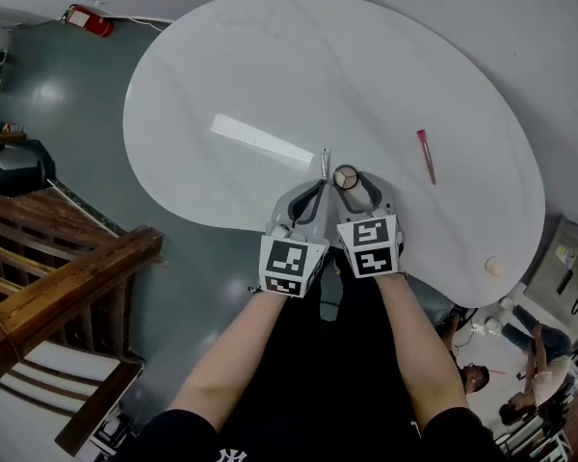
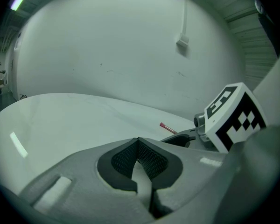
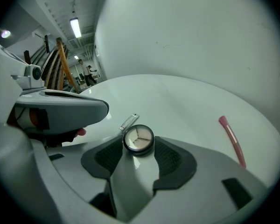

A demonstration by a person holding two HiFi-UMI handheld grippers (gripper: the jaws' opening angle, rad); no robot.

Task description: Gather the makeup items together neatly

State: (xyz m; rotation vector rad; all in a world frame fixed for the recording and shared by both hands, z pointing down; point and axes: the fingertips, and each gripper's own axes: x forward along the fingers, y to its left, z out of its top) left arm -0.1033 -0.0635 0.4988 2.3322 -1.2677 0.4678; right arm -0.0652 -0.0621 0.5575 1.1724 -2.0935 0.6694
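A white kidney-shaped table (image 1: 270, 65) carries the makeup items. My right gripper (image 1: 348, 183) (image 3: 139, 146) is shut on a small round compact (image 1: 346, 176) (image 3: 138, 139), which sits between its pad tips near the table's front edge. Just left of the compact, a slim silver tube (image 1: 324, 162) (image 3: 129, 121) lies on the table, past the tip of my left gripper (image 1: 317, 189) (image 2: 139, 143). The left gripper's pads meet with nothing visible between them. A pink lip-gloss stick (image 1: 426, 155) (image 3: 232, 139) (image 2: 168, 128) lies apart on the right.
A small beige round item (image 1: 494, 267) sits by the table's right edge. Wooden stair rails (image 1: 67, 287) stand left of the table on the floor, and a red extinguisher (image 1: 89, 19) lies at the far left. People stand at the bottom right (image 1: 520, 373).
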